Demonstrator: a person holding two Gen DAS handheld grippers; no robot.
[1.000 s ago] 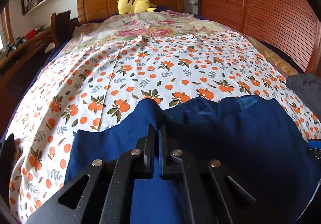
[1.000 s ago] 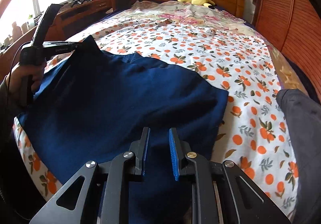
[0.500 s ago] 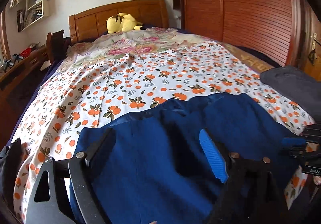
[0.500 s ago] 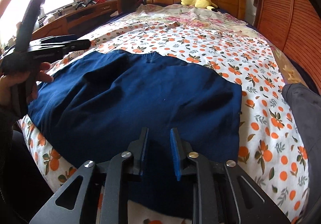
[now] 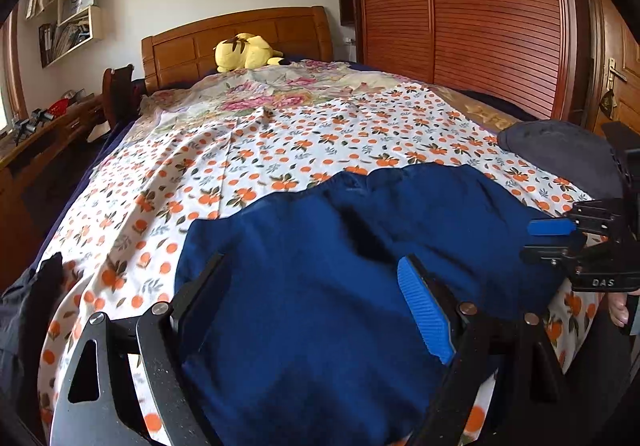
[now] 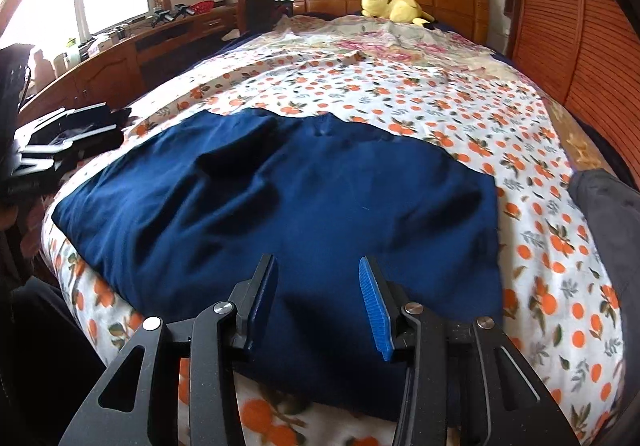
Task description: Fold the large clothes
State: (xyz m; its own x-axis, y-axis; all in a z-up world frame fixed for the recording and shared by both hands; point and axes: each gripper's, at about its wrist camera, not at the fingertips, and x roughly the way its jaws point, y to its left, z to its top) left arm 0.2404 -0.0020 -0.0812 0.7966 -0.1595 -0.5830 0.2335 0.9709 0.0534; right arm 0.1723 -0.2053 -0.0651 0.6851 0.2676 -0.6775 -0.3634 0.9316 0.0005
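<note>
My two tongs hang over a navy garment spread at the foot edge of the bed.

Nearest me, the left tongs [image 5: 308, 306] stand wide apart with nothing between them, above the navy garment [image 5: 320, 286]; the right tongs [image 6: 318, 302] are opening, their pads clear of the cloth below. The garment lies flat across the near end of the bed [image 6: 440, 98], on an orange-print sheet [image 5: 240, 150], reaching to the bed's left edge. At the right edge, just beside it, sits a grey garment [image 6: 604, 206]. Farther up lies a pink floral cover [image 5: 272, 98], and at the wooden headboard [image 5: 240, 38] a yellow plush toy [image 5: 244, 52].
</note>
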